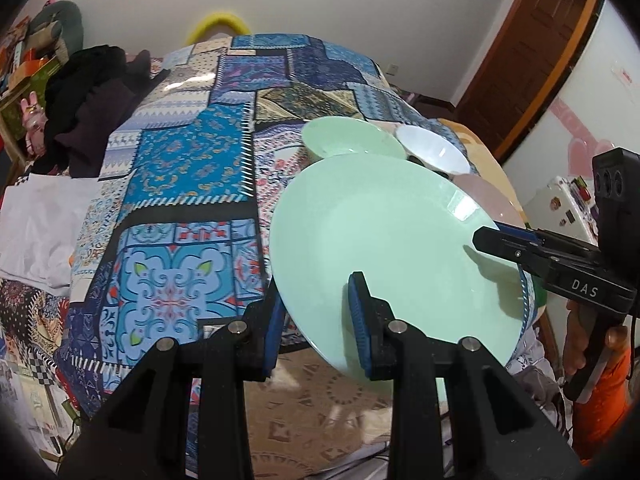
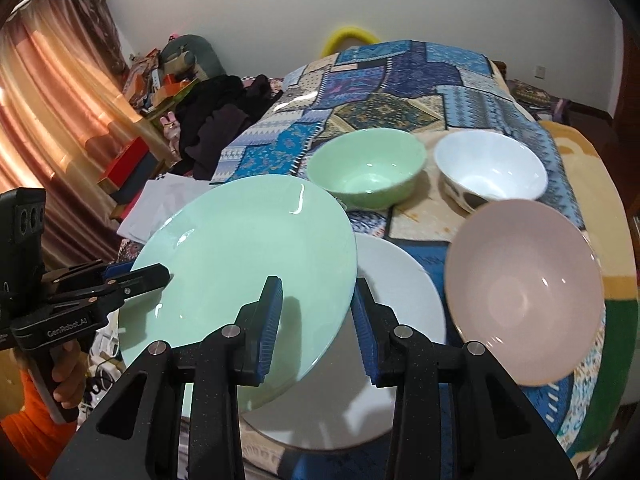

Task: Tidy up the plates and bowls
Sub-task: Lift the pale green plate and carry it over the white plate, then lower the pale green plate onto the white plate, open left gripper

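Observation:
A pale green plate (image 1: 384, 240) (image 2: 248, 264) is held tilted above the table edge by both grippers. My left gripper (image 1: 316, 316) straddles its near rim, one finger below and one above; from the right wrist view it (image 2: 156, 274) pinches the plate's left rim. My right gripper (image 2: 316, 320) straddles the plate's right rim, its jaws wide; in the left wrist view it (image 1: 486, 240) sits on the plate's right rim. Under the green plate lies a white plate (image 2: 400, 292). A pink bowl (image 2: 524, 292), a green bowl (image 2: 366, 168) and a white bowl (image 2: 490, 170) stand behind.
The table wears a blue patchwork cloth (image 1: 192, 184). Dark clothes (image 2: 216, 120) and white paper (image 2: 168, 200) lie to the left. A curtain (image 2: 52, 120) hangs at far left, a wooden door (image 1: 532, 52) at right. The floor (image 1: 320, 400) shows below the table edge.

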Motion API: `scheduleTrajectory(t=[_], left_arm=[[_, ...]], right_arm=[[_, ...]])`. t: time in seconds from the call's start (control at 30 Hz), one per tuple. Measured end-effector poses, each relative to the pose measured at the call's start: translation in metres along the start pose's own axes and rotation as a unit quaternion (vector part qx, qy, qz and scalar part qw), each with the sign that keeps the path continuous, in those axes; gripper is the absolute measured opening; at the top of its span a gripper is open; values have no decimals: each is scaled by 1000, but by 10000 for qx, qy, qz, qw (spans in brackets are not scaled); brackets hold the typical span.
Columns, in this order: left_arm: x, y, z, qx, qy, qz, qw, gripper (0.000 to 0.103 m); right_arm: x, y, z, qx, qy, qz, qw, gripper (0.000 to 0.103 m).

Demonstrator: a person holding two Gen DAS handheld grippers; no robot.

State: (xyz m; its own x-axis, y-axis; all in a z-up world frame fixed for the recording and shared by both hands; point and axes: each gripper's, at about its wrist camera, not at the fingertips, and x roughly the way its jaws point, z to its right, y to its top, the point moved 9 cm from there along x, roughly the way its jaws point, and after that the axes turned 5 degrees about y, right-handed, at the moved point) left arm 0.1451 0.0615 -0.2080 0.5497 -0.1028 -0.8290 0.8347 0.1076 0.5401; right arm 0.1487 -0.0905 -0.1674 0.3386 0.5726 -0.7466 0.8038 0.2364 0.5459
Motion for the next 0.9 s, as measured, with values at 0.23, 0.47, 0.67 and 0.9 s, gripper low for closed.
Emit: scheduleTrajectory(t=[0.23, 0.47, 0.67, 0.9], left_arm=[[15, -7, 20, 109, -72, -208, 9997, 30], [31, -14, 30, 160, -101, -405, 9990, 30], [46, -20, 33, 167, -109, -600, 9980, 30], [62, -27, 33, 147, -116, -798, 9966, 30]], right_arm=[[-5, -14, 20, 215, -52, -30, 9998, 33], [-4, -24, 35, 391, -68, -97, 9992, 33], [3, -33, 43, 485, -59, -212, 9986, 33], [8, -40, 50, 588, -47, -319, 9978, 33]])
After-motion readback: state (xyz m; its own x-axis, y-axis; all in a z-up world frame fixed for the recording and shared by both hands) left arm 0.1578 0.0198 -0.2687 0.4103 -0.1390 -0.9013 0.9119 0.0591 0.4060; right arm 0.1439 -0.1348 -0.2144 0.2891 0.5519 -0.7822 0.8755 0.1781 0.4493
